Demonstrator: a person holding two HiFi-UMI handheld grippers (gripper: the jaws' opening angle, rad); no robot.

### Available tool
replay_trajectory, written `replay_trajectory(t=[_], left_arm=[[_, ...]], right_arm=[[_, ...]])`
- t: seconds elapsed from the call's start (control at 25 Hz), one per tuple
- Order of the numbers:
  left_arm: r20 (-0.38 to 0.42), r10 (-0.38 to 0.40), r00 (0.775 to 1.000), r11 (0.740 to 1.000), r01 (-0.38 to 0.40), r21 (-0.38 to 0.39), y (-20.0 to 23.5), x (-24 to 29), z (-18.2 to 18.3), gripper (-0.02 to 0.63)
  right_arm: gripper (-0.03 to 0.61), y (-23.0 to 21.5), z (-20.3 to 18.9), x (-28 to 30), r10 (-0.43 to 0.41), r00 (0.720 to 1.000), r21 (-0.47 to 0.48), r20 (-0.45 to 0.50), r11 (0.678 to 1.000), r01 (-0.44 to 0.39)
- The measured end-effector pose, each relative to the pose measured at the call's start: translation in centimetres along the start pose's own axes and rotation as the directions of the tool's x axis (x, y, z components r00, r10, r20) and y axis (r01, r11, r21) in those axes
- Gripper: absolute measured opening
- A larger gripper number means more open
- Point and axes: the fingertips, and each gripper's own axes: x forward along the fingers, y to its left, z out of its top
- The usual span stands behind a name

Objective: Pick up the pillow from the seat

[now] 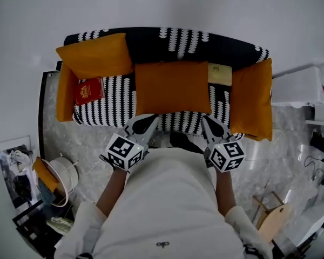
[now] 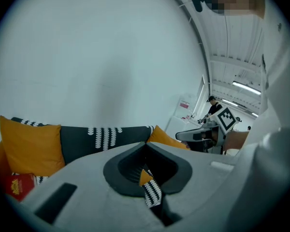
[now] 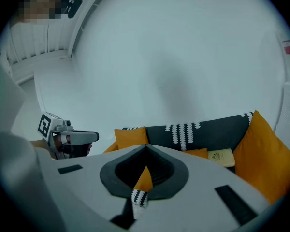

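An orange pillow (image 1: 173, 88) lies flat in the middle of the seat of a black-and-white patterned sofa (image 1: 178, 42). In the right gripper view the same pillow (image 3: 198, 152) shows as a thin orange strip. My left gripper (image 1: 150, 118) and my right gripper (image 1: 208, 121) hover at the sofa's front edge, just short of the pillow's near corners. Both are shut with nothing held. In the left gripper view the left gripper (image 2: 146, 144) has its jaws closed tip to tip. So does the right gripper (image 3: 146, 147) in its own view.
More orange pillows lean at the left back (image 1: 94, 55) and on the right arm (image 1: 252, 99). A red book (image 1: 89, 90) and a pale booklet (image 1: 220, 73) lie on the seat. A basket (image 1: 62, 179) stands on the floor at left, a wooden stool (image 1: 272, 220) at right.
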Motion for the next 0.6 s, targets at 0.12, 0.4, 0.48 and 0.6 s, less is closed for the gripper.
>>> replay_trajectory(t=[0.12,0.4,0.48,0.6], left_arm=[[-0.004,0.018,1.000,1.000,-0.018,-0.011,-0.3,2.2,0.7,0.011],[-0.018,0.073,0.997,0.996,-0.074,-0.056,-1.0,6.2,1.5,0.011],[-0.027,0.090,0.996,0.994,-0.092,-0.066,-1.0,6.9,1.5,0.011],[-0.039,0.110,0.993,0.990,-0.113,-0.081,-0.9,7.5,1.6,0.011]], right_arm=[[0.006,-2.1,0.9,0.3,0.028,1.000,-0.001,-0.013,1.000,-0.028],[0.005,-6.4,2.0,0.8,0.095,0.994,0.000,-0.044,0.995,-0.095],[0.005,-7.4,2.1,1.2,0.106,0.993,0.004,-0.055,0.994,-0.106],[0.005,-8.4,2.1,1.9,0.115,0.991,0.013,-0.073,0.993,-0.114]])
